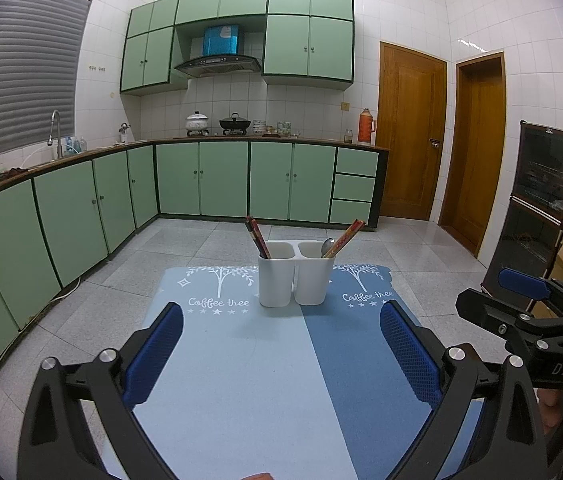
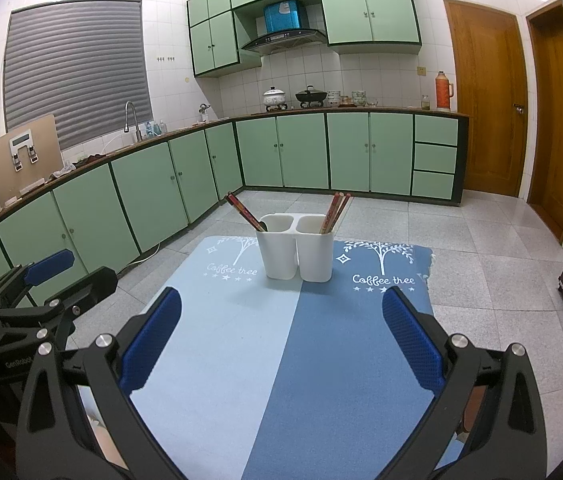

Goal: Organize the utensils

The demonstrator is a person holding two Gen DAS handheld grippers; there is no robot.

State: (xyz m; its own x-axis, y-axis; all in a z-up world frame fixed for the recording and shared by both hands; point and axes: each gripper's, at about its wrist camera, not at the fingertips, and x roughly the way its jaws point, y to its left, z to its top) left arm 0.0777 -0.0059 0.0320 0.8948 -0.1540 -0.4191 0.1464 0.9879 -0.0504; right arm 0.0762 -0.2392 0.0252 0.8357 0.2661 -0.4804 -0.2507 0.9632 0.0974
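While both the left hand-held gripper [image 1: 281, 354] and right hand-held gripper [image 2: 281, 346] gape wide and empty, the white holder [image 1: 292, 274] with chopsticks [image 1: 258, 236] stands mid-frame on the blue mat [image 1: 265, 380].

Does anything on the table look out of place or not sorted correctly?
Slightly. The white two-compartment holder stands upright on the blue mat, nothing spilled. But chopsticks are split: some lean in the left compartment, others in the right, sharing it with a metal spoon. Both grippers are open and empty.
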